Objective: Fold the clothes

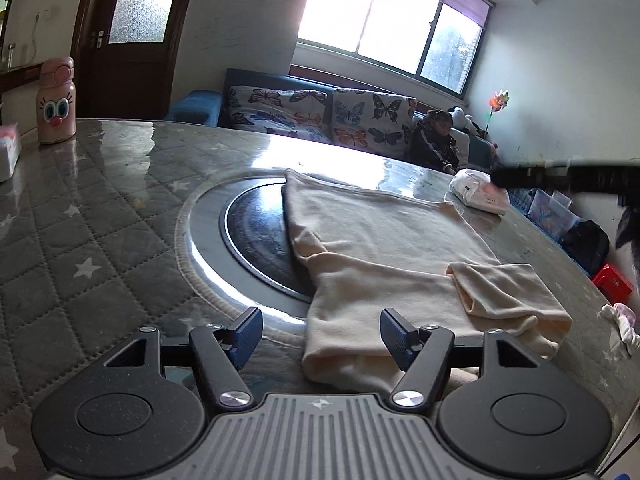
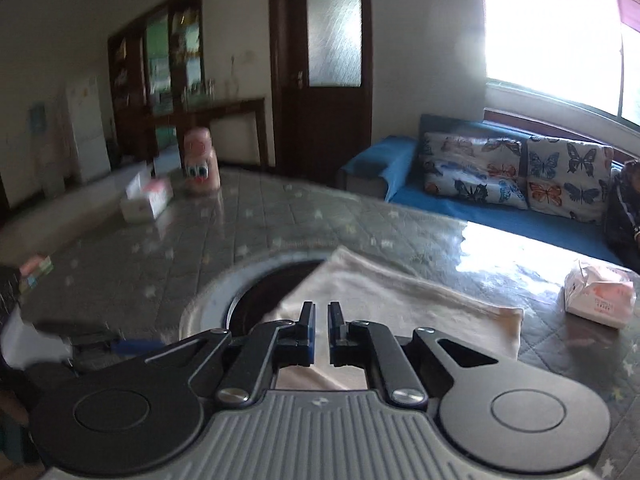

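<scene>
The jaws of the left gripper (image 1: 320, 334) stand wide apart with nothing between them, low over the near edge of the table (image 1: 100, 216). Its right finger sits above the near hem of a cream garment (image 1: 376, 248), while its left finger hangs over bare quilted cover just beside the cloth. The garment lies spread flat ahead of these jaws and a little to their right, with one sleeve (image 1: 508, 300) folded back across its body on the right side. The far left part of the cloth overlaps a dark round inset (image 1: 256, 232) ringed in grey at the middle of the table.

The jaws of the right gripper (image 2: 321, 312) are drawn almost together, only a narrow slit left between the blue pads, and no cloth shows in that slit. They hover above the garment (image 2: 400, 300), which stretches ahead and to the right; the view is blurred, so whether they touch it cannot be told. The round inset (image 2: 260, 296) lies just ahead and to the left.

Farther out, a soft tissue pack (image 1: 480, 192) rests on the table beyond the garment's far right corner. A pink bottle with a cartoon face (image 1: 56, 100) stands far to the left, with a white tissue box (image 2: 146, 198) near it. Past the table is a blue sofa with butterfly cushions (image 1: 320, 116), where a person in dark clothing (image 1: 434, 140) sits at the right end.
</scene>
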